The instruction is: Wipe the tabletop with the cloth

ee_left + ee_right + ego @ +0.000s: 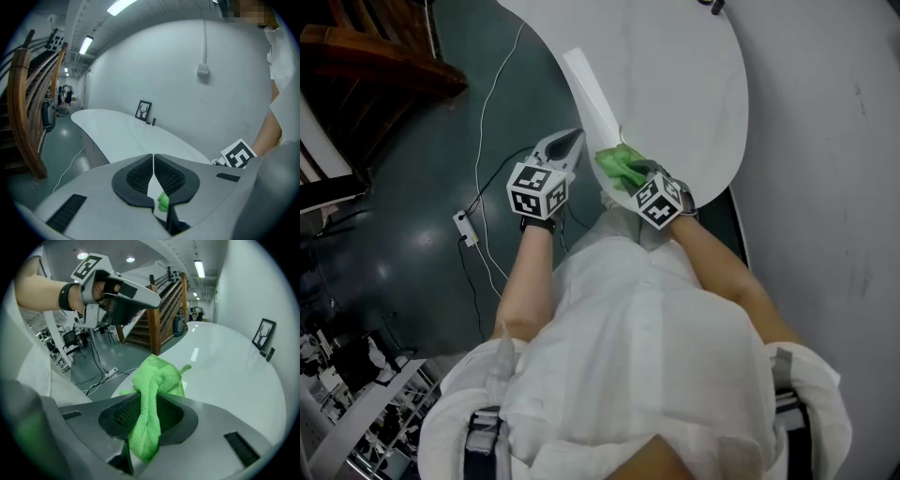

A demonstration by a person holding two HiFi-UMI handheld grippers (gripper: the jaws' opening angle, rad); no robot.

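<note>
The person is holding two grippers. The right gripper (630, 174) is clamping its jaws on the one green cloth (616, 165), which is bunching up out of them at the near rim of the single white tabletop (675, 75). The left gripper (570, 142) is hovering just beside that rim, over the dark floor (412, 187), its jaws pressing together with nothing between them. One small picture frame (263, 334) is standing at the tabletop's far side, and one power strip (466, 228) is lying on the floor.

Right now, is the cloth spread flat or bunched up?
Bunched: the cloth hangs in crumpled folds pinched in the right gripper's jaws, not spread on the tabletop.
</note>
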